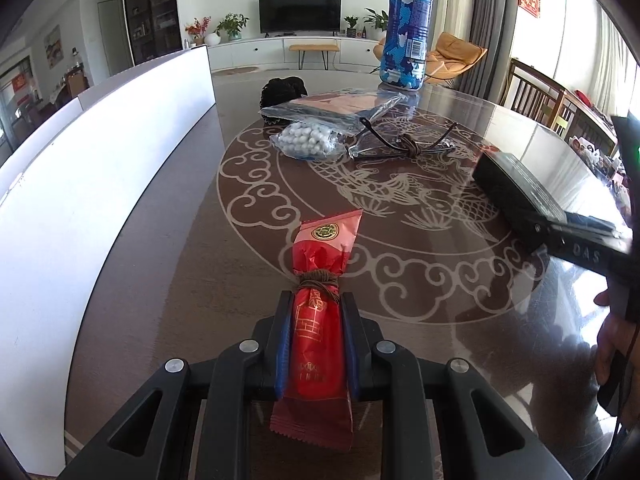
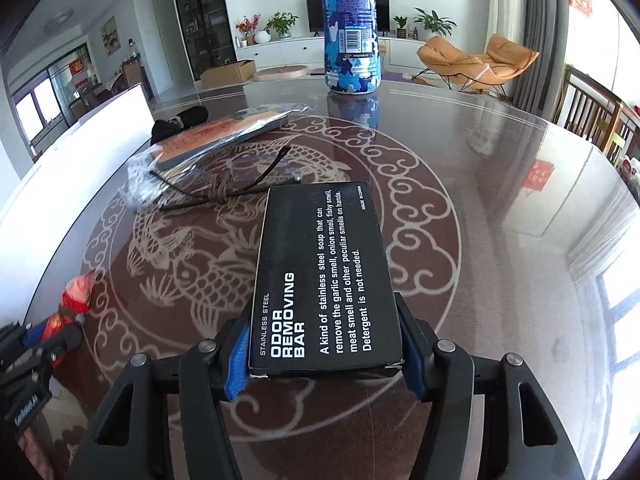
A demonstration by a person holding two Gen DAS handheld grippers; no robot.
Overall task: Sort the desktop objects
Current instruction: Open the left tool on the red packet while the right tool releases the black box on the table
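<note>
My left gripper (image 1: 316,304) is shut on a red snack packet (image 1: 320,280) tied round with brown cord, held just above the table. My right gripper (image 2: 324,320) is shut on a black box (image 2: 324,276) labelled "odor removing bar"; the box also shows at the right of the left wrist view (image 1: 532,196). The packet and left gripper show at the lower left of the right wrist view (image 2: 76,296). Further back lie glasses (image 1: 404,146) tied with cord, a bag of white beads (image 1: 306,142), a flat plastic-wrapped item (image 1: 332,108) and a black cloth item (image 1: 284,88).
A tall blue camouflage bottle (image 1: 406,28) stands at the table's far side. A white board (image 1: 100,168) runs along the table's left edge. The round brown table (image 1: 400,208) has a fish pattern. Wooden chairs (image 1: 536,96) stand at the right.
</note>
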